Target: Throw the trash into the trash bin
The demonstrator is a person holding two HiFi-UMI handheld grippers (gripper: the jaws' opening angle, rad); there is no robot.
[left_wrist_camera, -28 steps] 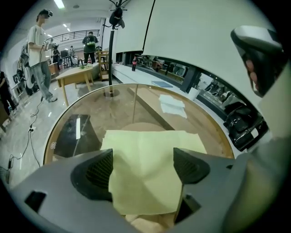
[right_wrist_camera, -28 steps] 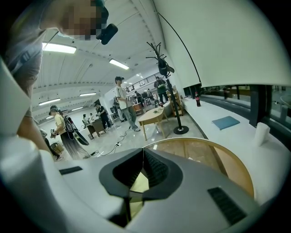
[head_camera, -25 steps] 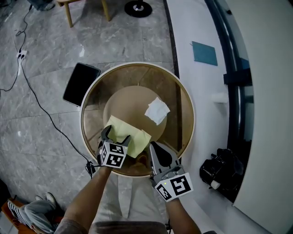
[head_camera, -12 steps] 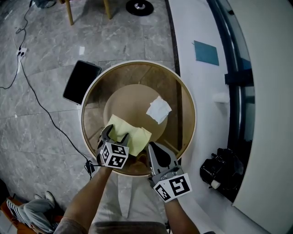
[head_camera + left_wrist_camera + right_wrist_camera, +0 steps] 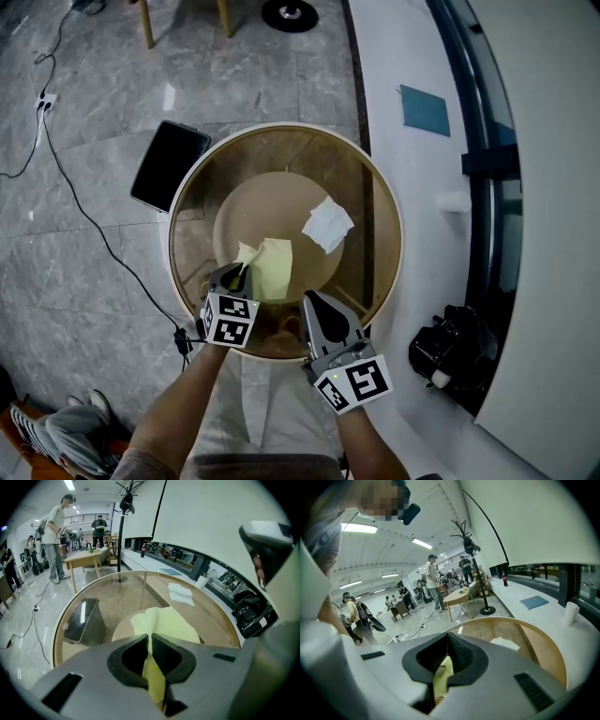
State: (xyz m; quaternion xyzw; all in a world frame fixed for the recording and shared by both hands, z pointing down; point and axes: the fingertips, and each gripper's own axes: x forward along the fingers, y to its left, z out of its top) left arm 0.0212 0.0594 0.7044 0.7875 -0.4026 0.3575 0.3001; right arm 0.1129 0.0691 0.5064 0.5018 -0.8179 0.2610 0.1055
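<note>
Round glass table, one only, with its rim clear all round. Open floor from 7 to 12 o'clock. A white ledge lies tight against the rim at 3 o'clock, so there is little room on that side.

One black bin stands on the floor just off the rim at 10 o'clock, apart from the table. One cable runs across the floor past it, at 9 o'clock.

Trash: two papers. The yellow paper is at 6 o'clock on the table, near the edge, folded up. The white paper is at 2 o'clock, flat and well apart from both claws.

The left claw is at the 7 o'clock rim. Its jaws have just been closing and now clench the near corner of the yellow paper, which runs up between the pads in the left gripper view.

The right claw is at the 5 o'clock rim, just beside the yellow paper. Its jaws are together at the tips and grasp nothing.

On the ledge are one blue pad at 1 o'clock and one black bag at 4 o'clock.
</note>
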